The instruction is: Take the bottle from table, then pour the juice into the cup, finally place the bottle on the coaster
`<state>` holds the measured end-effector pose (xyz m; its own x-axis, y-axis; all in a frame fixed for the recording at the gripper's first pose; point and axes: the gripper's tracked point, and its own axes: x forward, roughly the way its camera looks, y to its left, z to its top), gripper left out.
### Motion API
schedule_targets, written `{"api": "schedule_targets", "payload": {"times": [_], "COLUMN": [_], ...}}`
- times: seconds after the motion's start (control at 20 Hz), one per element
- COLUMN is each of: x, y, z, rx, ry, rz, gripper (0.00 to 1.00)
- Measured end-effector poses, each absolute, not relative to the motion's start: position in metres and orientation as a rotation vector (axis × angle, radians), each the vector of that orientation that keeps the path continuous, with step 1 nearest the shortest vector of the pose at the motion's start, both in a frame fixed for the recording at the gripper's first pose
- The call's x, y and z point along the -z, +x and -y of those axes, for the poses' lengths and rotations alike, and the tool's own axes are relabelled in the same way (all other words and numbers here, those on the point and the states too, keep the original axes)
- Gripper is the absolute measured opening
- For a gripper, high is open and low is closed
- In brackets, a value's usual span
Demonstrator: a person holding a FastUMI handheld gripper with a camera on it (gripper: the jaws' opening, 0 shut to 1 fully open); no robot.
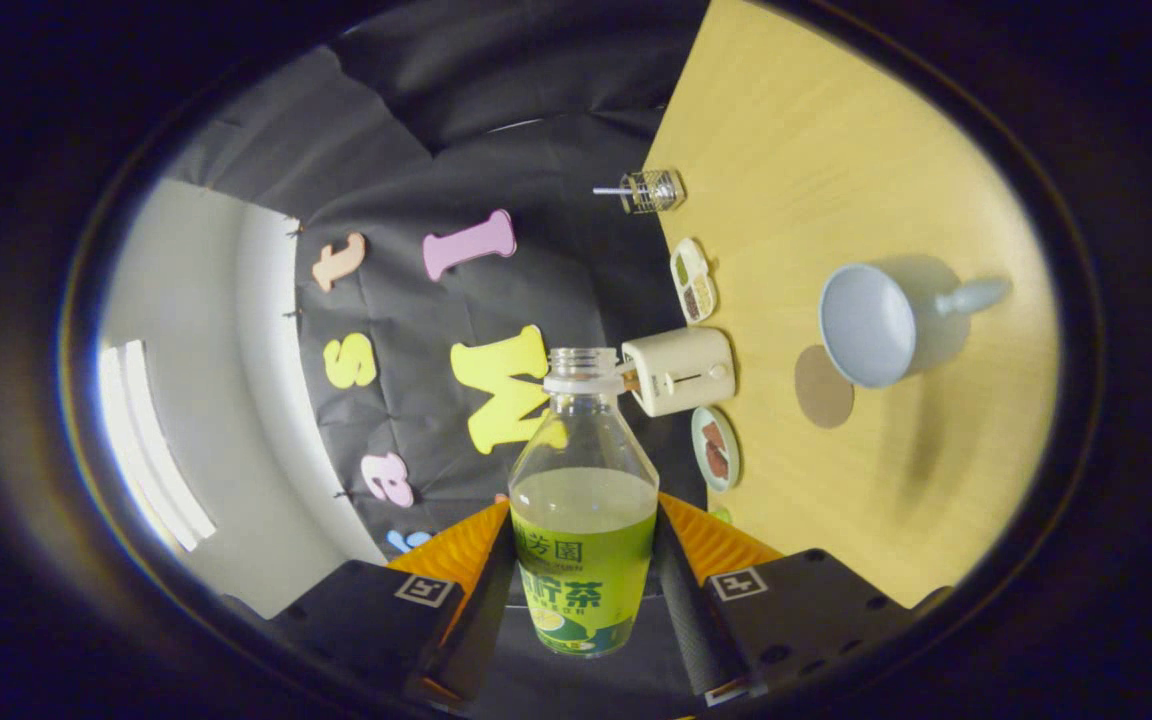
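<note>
Gripper (584, 590): closed on the bottle, one finger pressed to each side of its labelled body.
Bottle (584, 520): clear, held between the fingers, lifted off the tabletop; neck points away from the gripper, cap off, mouth open.
Juice: pale green, filling the bottle up to about the shoulder, with its surface level just above the label.
Tabletop (836, 130): light wood; the view is rolled, so it stands as a slab to one side of the bottle, with its far edge against the black booth wall.
Cup (871, 325): pale blue with a handle, out on the open tabletop, well apart from the bottle; its open mouth faces the camera.
Coaster (824, 387): round, brown, flat on the tabletop, just beside the cup, on the bottle's side of it.
Toaster (681, 370): cream, at the tabletop's far edge, just beyond the bottle's mouth in the view.
Small plate (716, 448): near the toaster, along the same edge, with something brown on it.
Divided dish (693, 281): along that edge, on the toaster's other side.
Glass jar (652, 191): further along the far edge, clear.
</note>
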<state>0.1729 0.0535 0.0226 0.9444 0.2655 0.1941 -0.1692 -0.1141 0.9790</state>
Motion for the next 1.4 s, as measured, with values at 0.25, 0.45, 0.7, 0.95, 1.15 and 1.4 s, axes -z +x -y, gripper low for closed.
{"api": "schedule_targets", "payload": {"times": [0.25,0.45,0.7,0.95,1.15,1.4], "x": [-0.018,-0.017,-0.036,-0.065,-0.075,-0.077], "y": [0.179,0.185,0.184,0.174,0.174,0.192], "z": [-0.050,-0.049,-0.054,-0.060,-0.052,-0.069], "rx": [-0.316,-0.262,-0.241,-0.213,-0.070,-0.007], "ry": [1.360,1.143,0.857,0.507,0.257,0.090], "rz": [-0.097,-0.145,-0.137,-0.085,-0.040,0.014], "gripper": [0.78,0.78,0.78,0.79,0.79,0.80]}}
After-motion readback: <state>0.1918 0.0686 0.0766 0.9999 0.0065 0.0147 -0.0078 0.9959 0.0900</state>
